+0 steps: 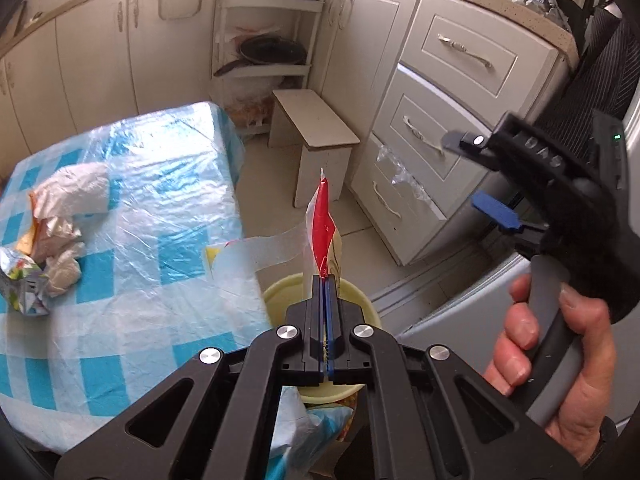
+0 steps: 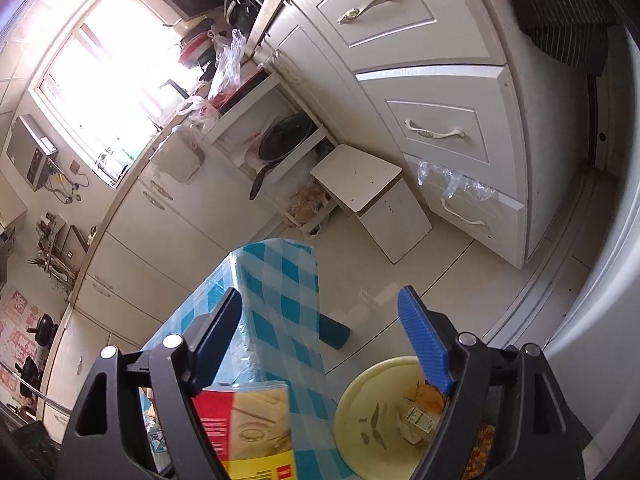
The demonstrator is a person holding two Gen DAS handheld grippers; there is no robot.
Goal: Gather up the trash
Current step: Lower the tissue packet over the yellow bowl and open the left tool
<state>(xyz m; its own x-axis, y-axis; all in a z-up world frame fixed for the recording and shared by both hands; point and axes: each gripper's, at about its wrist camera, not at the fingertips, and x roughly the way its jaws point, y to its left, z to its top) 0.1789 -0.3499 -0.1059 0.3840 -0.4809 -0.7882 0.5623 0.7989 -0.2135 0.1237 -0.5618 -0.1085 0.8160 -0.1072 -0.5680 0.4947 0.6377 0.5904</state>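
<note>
My left gripper (image 1: 325,278) is shut on a red, yellow and clear plastic wrapper (image 1: 323,224) and holds it upright above a pale yellow bin (image 1: 276,292) beside the table. The wrapper also shows in the right wrist view (image 2: 248,420), low between my fingers. My right gripper (image 2: 320,308) is open and empty above the bin (image 2: 360,408), which holds a few scraps (image 2: 418,416). It shows in the left wrist view (image 1: 476,172) at the right, held by a hand. More trash lies on the table: crumpled white paper (image 1: 72,190), tissues (image 1: 60,256) and a foil wrapper (image 1: 22,284).
The table (image 1: 160,200) has a blue checked cloth under clear plastic. A small white stool (image 1: 316,132) stands on the floor by a drawer cabinet (image 1: 440,120). A corner shelf with a pan (image 1: 268,50) is behind. A grey appliance (image 1: 480,292) stands at the right.
</note>
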